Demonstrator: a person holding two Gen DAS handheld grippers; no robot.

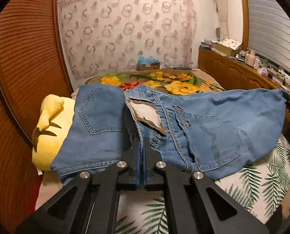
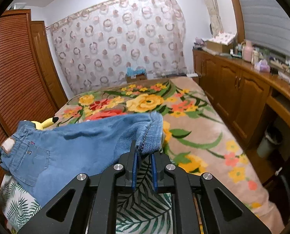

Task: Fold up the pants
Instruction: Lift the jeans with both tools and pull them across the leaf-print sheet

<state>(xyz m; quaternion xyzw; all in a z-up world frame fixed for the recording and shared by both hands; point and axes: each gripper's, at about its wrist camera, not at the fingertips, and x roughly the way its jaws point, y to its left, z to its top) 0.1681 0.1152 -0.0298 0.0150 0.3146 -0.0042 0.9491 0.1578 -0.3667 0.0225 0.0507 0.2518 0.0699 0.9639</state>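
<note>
Light blue jeans (image 1: 213,120) are held up over the bed, back pockets facing me, with a torn waist label (image 1: 146,117). My left gripper (image 1: 142,142) is shut on the jeans at the waistband, beside the label. In the right wrist view the jeans (image 2: 82,140) stretch to the left. My right gripper (image 2: 144,152) has its jaws a little apart with the hem end (image 2: 150,134) of the jeans caught at the left pad; whether it holds the cloth is unclear.
A yellow plush toy (image 1: 49,128) lies at the left under the jeans. The bed has a leaf-print sheet (image 1: 261,179) near me and a floral blanket (image 2: 193,117) beyond. Wooden cabinets (image 2: 232,89) with bottles run along the right; a louvred wardrobe (image 1: 24,58) stands left.
</note>
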